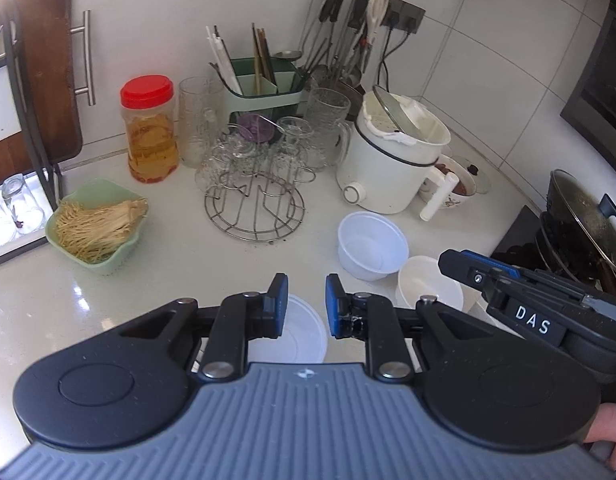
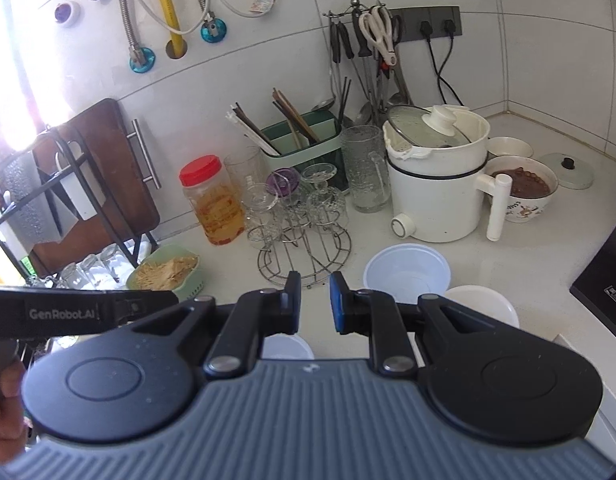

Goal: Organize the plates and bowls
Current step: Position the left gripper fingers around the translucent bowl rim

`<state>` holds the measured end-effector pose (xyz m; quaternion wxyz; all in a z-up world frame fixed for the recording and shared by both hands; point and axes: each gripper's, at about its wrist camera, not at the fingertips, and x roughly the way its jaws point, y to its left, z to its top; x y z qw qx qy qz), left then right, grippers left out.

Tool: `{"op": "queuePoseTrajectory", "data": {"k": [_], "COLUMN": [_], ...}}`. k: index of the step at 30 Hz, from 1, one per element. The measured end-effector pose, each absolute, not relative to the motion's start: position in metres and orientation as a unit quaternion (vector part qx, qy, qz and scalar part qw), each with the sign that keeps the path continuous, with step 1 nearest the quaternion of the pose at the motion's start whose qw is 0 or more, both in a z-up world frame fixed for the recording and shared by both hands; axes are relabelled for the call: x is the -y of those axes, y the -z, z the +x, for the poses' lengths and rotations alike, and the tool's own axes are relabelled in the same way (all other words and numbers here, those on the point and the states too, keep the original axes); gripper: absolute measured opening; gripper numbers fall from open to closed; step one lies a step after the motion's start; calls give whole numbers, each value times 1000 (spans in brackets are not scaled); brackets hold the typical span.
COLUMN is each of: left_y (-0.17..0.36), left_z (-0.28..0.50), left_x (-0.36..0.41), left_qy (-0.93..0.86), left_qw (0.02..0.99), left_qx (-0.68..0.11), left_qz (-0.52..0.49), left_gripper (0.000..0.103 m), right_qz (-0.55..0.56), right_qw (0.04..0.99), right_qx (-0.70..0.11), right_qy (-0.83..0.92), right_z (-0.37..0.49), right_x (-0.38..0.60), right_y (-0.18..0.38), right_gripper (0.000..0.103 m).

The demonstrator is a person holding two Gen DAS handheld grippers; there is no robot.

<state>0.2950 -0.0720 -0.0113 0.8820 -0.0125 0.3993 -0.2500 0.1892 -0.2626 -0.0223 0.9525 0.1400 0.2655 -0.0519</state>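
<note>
Nothing gathered yet — three white dishes loose on the counter.
Left gripper (image 1: 306, 300) nearly closed, empty, over the plate (image 1: 296, 336); bowl (image 1: 371, 246), dish (image 1: 427, 288) beside; right gripper (image 2: 315, 300) likewise — all remain unstacked.

Each gripper is built alike: the left gripper (image 1: 306, 304) and right gripper (image 2: 315, 302) have a grey ribbed deck in front of the camera, flanked by two round black discs with a raised ring. Black linkage arms with silver rivets run forward to two short black fingers (image 2: 294, 296) faced with blue pads (image 1: 331, 300). Seen from the side, the right one carries white letters "DAS" and a small screw, and the left one reads "GenRobot.AI" in pale print.
</note>
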Motion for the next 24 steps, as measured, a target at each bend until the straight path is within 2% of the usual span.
{"op": "queuePoseTrajectory", "data": {"k": [17,24], "left_y": [20,35], "left_z": [288,292], "left_x": [125,143], "left_qy": [295,298], "left_qw": [863,856], "left_qx": [-411,-423], "left_qz": [0,12], "left_gripper": [23,23], "right_qz": [163,174], "right_qw": [944,937], "right_qx": [-268,-282], "right_qy": [102,114], "right_z": [160,154], "right_x": [302,315], "right_y": [29,49], "right_gripper": [20,20]}}
